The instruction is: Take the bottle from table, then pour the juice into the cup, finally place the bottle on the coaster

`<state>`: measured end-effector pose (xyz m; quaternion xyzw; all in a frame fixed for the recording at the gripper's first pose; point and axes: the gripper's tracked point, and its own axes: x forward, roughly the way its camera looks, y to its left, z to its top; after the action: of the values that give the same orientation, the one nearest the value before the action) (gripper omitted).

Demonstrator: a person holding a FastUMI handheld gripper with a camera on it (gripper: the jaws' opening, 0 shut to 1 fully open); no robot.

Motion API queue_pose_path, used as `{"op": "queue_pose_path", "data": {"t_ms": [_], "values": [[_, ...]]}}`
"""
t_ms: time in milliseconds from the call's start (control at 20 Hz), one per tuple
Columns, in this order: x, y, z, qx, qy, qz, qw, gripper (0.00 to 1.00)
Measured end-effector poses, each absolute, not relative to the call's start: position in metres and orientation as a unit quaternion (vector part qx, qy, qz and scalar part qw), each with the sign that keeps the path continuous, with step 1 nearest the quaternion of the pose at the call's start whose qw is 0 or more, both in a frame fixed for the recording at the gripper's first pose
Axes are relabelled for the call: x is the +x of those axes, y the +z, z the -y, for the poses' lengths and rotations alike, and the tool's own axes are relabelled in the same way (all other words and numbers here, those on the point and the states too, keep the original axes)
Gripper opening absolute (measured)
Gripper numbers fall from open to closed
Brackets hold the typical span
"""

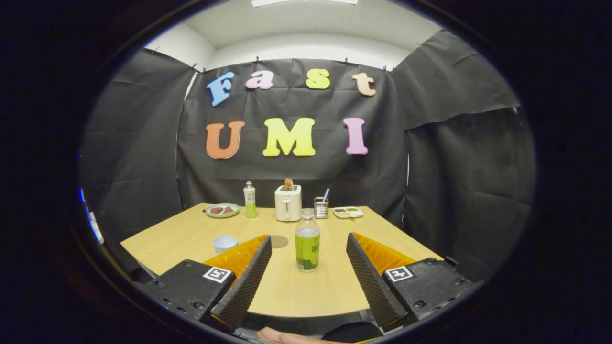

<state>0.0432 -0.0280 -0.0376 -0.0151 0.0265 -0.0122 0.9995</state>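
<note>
Pale wood worktop (330, 291) in a booth hung with black cloth, white ceiling above. Along the far edge: a plate (222, 210) with brownish pieces, a second small bottle (249, 199), a white toaster (288, 202), a mesh holder (321, 207), a small divided tray (348, 212). Nearer, on the left, a pale cup (224, 243), and just beside it a round brown coaster (278, 241). Upright in the middle, the bottle (307, 241): clear, white cap, green label, greenish juice up to the shoulder. Hand-held gripper (309, 243) spread wide, fingers either side of the bottle, touching nothing. A bit of a hand under the gripper.
</note>
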Motion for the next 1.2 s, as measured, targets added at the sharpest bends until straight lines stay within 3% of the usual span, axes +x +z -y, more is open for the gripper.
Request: {"op": "queue_pose_path", "data": {"t_ms": [600,1200], "values": [[0.16,-0.077,0.029,-0.041,-0.008,-0.002,0.999,1.0],[0.267,-0.116,0.036,-0.016,0.014,-0.04,0.999,1.0]]}}
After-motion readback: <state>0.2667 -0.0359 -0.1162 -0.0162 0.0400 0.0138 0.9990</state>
